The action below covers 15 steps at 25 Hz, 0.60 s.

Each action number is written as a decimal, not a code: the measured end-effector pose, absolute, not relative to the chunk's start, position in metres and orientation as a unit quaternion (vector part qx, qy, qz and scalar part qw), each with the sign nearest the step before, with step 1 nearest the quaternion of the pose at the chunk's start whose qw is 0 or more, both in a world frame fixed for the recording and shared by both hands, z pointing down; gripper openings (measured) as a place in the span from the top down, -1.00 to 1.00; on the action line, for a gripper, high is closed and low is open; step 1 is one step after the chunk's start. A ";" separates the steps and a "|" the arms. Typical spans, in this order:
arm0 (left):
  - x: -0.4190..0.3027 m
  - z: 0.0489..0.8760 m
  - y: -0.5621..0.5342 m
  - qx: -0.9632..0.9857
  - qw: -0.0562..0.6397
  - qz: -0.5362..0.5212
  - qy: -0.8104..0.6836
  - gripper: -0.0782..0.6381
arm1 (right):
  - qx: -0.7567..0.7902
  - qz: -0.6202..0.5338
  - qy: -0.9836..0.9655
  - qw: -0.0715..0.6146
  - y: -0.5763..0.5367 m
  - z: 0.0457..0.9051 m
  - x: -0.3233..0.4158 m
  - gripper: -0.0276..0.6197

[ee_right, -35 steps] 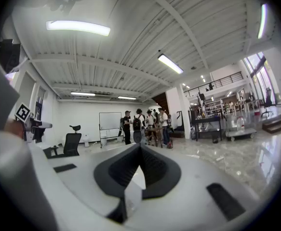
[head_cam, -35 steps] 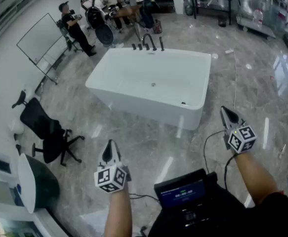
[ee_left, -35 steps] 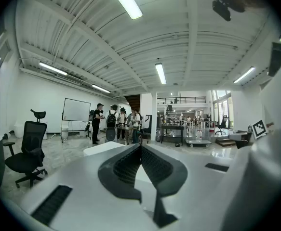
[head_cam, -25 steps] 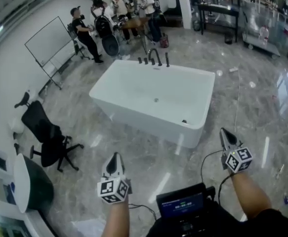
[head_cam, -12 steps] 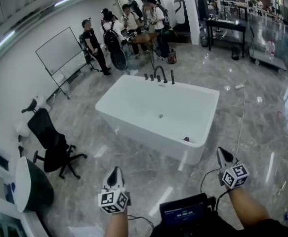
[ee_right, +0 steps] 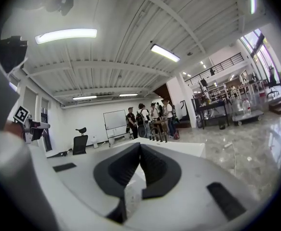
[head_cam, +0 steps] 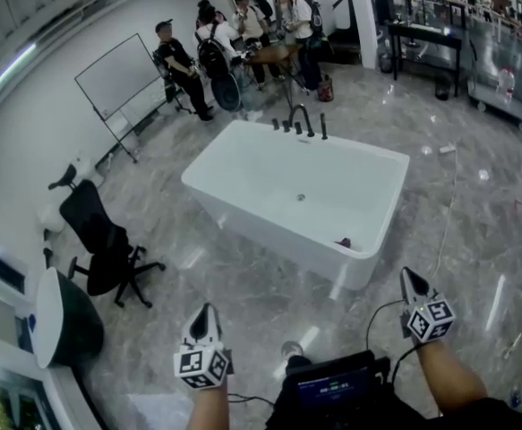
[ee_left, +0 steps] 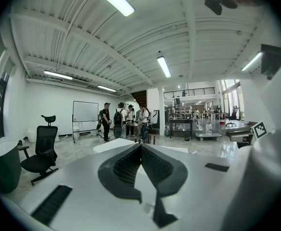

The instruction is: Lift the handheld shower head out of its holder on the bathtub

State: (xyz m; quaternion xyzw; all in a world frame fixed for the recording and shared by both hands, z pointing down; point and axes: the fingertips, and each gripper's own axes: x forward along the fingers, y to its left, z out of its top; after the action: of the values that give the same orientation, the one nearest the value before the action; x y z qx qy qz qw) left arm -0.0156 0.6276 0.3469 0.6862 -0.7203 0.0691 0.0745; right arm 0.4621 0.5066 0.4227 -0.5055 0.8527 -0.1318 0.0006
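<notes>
Your left gripper (head_cam: pixel 204 316) hangs near you on the left with its jaws pressed together on nothing, and the tub (head_cam: pixel 243 200) lies ahead of it across the floor. The shower head (head_cam: pixel 323 127), which looks to be the rightmost of the thin black posts on the tub's far rim, stands upright in its holder, well apart from both hands with the whole tub between. Your right gripper (head_cam: pixel 411 280), also pinched closed and empty, looks the nearer of the two, so it would have to travel far and a little left, then open to take the upright shower head.
</notes>
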 end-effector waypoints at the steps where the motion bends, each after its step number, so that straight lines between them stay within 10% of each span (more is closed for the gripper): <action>1: -0.016 0.345 0.625 0.688 0.072 0.071 -0.719 0.76 | -0.507 -0.132 0.852 0.004 0.507 0.424 0.463 0.91; 15: -0.029 0.337 0.561 0.718 0.047 0.071 -0.691 0.76 | -0.555 -0.143 0.820 0.007 0.492 0.437 0.469 0.91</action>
State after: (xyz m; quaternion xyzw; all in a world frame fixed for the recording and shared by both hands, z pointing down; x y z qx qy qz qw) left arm -0.0290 0.5613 0.3373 0.7178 -0.6911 0.0706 0.0474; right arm 0.4690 0.4915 0.4374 -0.5548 0.8196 -0.1428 0.0075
